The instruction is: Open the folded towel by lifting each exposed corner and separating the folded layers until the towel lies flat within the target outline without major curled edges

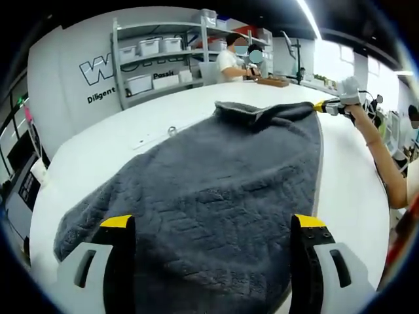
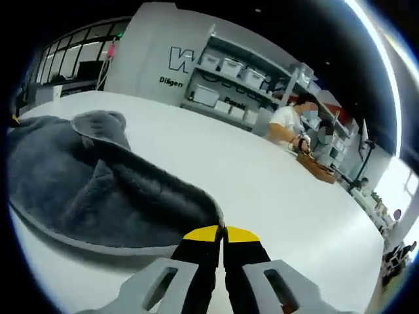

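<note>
On the grey wall behind the shelving (image 1: 163,52), white lettering reads "Diligent" beneath a large partial "W". The dark grey towel (image 1: 209,196) lies spread on the white table (image 1: 98,150) — bare tabletop from 9 to 12 o'clock of it. The left gripper (image 1: 213,229) hovers over the towel, jaws wide apart. The right gripper (image 2: 222,234) pinches the towel's corner, jaws closed — at 2 o'clock in the left gripper view.

bare white table (image 2: 262,190) open beyond the grey towel (image 1: 209,190), towel spread between the left gripper (image 1: 213,229) jaws, shelving rack (image 1: 157,52) and seated person (image 2: 288,124) well apart at the far edge
</note>
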Tool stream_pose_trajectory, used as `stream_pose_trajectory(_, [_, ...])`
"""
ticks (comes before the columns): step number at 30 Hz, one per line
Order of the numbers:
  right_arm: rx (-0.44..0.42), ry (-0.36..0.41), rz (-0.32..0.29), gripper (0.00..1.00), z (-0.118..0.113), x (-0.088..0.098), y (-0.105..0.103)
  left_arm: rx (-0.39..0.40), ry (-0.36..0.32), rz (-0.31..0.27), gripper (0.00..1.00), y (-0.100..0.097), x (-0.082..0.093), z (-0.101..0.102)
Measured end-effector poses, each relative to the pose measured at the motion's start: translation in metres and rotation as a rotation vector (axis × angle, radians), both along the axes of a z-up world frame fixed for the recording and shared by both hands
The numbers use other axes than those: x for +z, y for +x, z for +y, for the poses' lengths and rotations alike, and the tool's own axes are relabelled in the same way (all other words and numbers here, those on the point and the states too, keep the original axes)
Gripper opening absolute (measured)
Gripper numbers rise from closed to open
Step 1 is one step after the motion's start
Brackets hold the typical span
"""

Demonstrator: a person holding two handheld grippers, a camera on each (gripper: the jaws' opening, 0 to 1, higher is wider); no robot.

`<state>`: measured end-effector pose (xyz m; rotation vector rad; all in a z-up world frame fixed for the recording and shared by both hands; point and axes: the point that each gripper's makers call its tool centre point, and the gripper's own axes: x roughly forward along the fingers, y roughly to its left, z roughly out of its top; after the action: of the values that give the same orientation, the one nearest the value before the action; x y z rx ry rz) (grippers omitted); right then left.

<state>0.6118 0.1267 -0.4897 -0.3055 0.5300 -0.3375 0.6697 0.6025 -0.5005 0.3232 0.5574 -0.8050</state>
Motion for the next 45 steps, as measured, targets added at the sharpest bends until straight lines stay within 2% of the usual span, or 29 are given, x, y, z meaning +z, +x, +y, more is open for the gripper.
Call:
stream_pose_trajectory(4, [0.010,0.006,0.057,0.00,-0.002,-0.011,-0.003,-0.003,0.003,0.005,0.96,0.001,-0.001,0.000])
stream_pose_trajectory(15, [-0.020,0.020,0.150,0.00,-0.017,-0.029,-0.017,-0.001,0.009,0.010,0.96,0.003,-0.002,0.001])
stream_pose_trajectory(27, [-0.029,0.014,0.225,0.00,-0.022,-0.042,-0.025,-0.005,0.020,0.016,0.96,0.001,-0.005,0.000])
stream_pose_trajectory(32, [-0.038,-0.003,0.231,0.01,-0.025,-0.042,-0.025,-0.008,0.023,0.017,0.96,0.000,-0.005,-0.001])
stream_pose_trajectory(41, [-0.155,-0.042,0.199,0.39,-0.044,-0.028,-0.036,-0.010,0.020,0.016,0.96,0.001,-0.004,-0.001])
stream_pose_trajectory(45, [-0.174,-0.046,0.181,0.57,-0.044,-0.020,-0.040,-0.018,0.023,0.009,0.96,-0.001,-0.002,-0.003])
